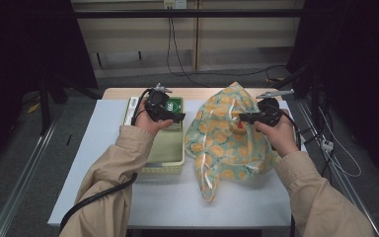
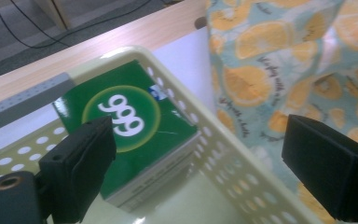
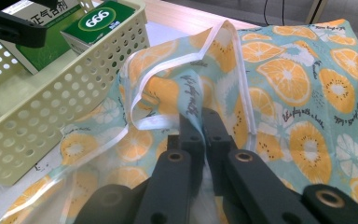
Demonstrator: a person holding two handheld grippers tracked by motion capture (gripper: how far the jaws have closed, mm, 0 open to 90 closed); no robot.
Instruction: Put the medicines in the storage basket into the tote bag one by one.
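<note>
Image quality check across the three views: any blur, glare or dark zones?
High view: dark surround, evenly lit white table, sharp. Left gripper view: soft focus overall, near black jaws blurred, mild sheen on the green "999" box and cream perforated plastic basket rim. Right gripper view: the orange-slice print fabric bag is fairly crisp, lower-edge jaws blurred, top right washed out.

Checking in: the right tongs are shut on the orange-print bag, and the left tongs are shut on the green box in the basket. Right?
Not quite. The left tongs are open, jaws wide apart above the green box in the basket, as the left gripper view shows. The right tongs are indeed shut on the orange-print bag.
</note>
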